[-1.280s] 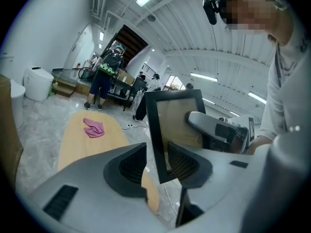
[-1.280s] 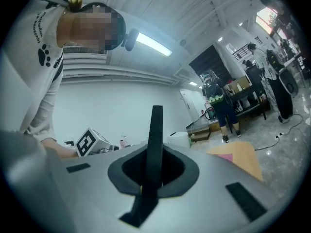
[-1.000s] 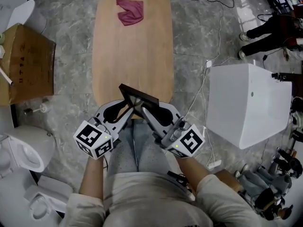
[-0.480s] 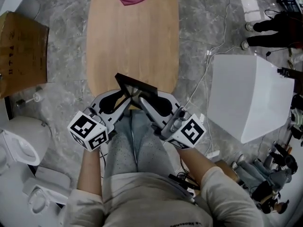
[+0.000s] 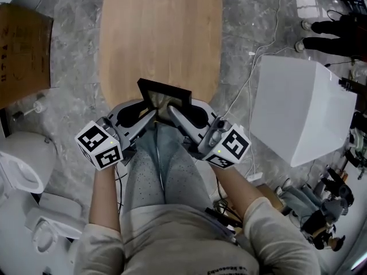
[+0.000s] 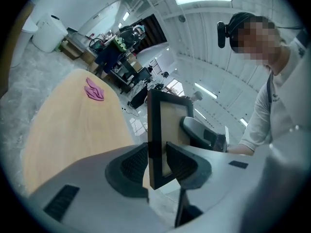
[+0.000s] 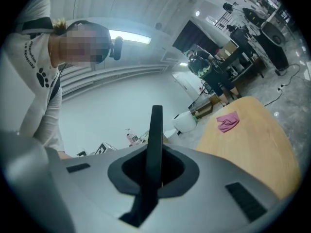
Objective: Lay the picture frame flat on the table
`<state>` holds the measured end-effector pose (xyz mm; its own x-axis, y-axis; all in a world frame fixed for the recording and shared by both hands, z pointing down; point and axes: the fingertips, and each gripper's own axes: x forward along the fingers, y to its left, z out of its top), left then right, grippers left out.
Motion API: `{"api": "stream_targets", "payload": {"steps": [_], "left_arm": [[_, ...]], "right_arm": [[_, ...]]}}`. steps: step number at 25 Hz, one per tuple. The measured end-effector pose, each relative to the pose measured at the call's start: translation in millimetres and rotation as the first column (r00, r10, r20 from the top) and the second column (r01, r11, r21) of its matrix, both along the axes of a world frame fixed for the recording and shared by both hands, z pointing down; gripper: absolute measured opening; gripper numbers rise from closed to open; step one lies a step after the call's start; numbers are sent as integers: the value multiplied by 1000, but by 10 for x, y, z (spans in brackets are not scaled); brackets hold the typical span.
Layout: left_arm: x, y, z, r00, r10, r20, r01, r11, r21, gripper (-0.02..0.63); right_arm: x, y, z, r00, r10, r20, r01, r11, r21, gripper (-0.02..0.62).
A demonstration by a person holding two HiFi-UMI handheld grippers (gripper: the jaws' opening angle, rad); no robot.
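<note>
Black-rimmed, with a pale beige face, the picture frame (image 5: 163, 98) stands tilted at the near end of the wooden desk (image 5: 160, 33), about midway along that short edge and not yet flat. Its lower edge is hidden behind the grippers, so it may or may not touch the desk. The left gripper (image 6: 156, 165) has the frame's rim near a lower corner between its fingers, with both pads pressed on it; those fingers have just opened a touch. The right gripper (image 7: 154, 165) has its fingers closed nearly together on the frame's opposite side, seen edge-on as a thin black bar. A pink cloth (image 6: 94, 90) lies crumpled near the desk's far end.
</note>
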<state>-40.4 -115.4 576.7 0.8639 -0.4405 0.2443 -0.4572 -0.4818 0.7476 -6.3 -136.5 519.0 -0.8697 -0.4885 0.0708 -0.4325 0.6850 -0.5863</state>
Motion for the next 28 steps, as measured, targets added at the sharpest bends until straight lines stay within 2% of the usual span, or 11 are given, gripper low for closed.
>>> {"api": "stream_targets", "payload": {"steps": [3,10,19,28], "left_arm": [[10,22,75,1000,26,-12,-26,999,-22,115],[-13,54,327,999,33,11,-32,995,-93,120],[-27,145,711,998,42,57,-28,973,-227,98],[-13,240,877,997,46,60,-26,957,-290,83]], "right_arm": [[-10,7,101,1000,-15,10,16,1000,-26,26],[-5,7,369,1000,-11,28,14,996,-89,26],[24,10,843,999,-14,36,21,979,-203,27],[72,67,1138,999,-5,-32,-3,970,-243,76]]}}
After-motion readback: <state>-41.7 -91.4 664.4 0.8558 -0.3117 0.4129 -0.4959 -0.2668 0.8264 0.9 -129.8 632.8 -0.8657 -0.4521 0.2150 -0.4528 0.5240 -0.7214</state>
